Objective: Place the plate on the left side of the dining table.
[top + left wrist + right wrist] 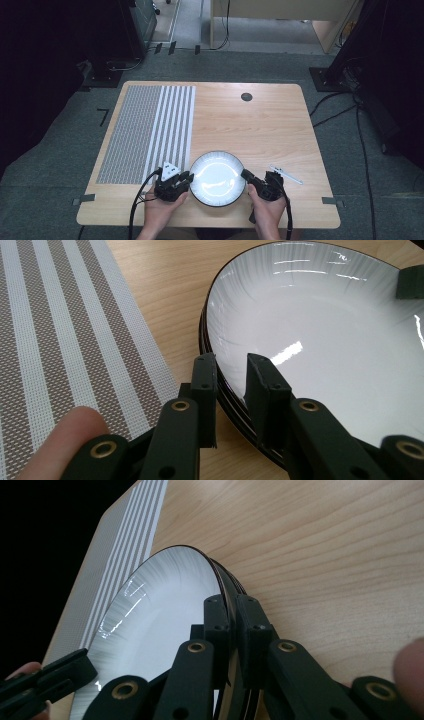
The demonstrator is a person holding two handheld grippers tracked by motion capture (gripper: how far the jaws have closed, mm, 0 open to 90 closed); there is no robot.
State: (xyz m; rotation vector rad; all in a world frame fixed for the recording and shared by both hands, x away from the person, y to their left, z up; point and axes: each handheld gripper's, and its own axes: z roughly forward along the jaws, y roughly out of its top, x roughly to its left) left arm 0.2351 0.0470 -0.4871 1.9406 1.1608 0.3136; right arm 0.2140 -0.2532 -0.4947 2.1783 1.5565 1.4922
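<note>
Two black hand-held grippers work at one plate, one in each of the person's hands. On the left, the hand-held gripper (186, 176) straddles the left rim of the round white plate with a dark rim (217, 178); in the left gripper view (231, 371) one jaw sits outside the rim and the other over the white inner surface, with a clear gap between them, so it is released rather than clamped. On the right, the hand-held gripper (246, 174) meets the opposite rim; in the right gripper view (230, 611) its two jaws are pressed close on either side of the plate's thin edge, grasping it. That edge shows several dark stacked bands there (227, 587), so there may be more than one plate in the pile; I cannot tell how many.

The plate lies on the light wooden bench (260, 125), toward its near edge and about midway across. One woven grey-and-white striped placemat (147, 132) covers the bench's left part, just beside the plate. One small white flat utensil (286, 174) lies right of the right hand (267, 207). One small dark round hole (246, 96) sits near the bench's far edge.
</note>
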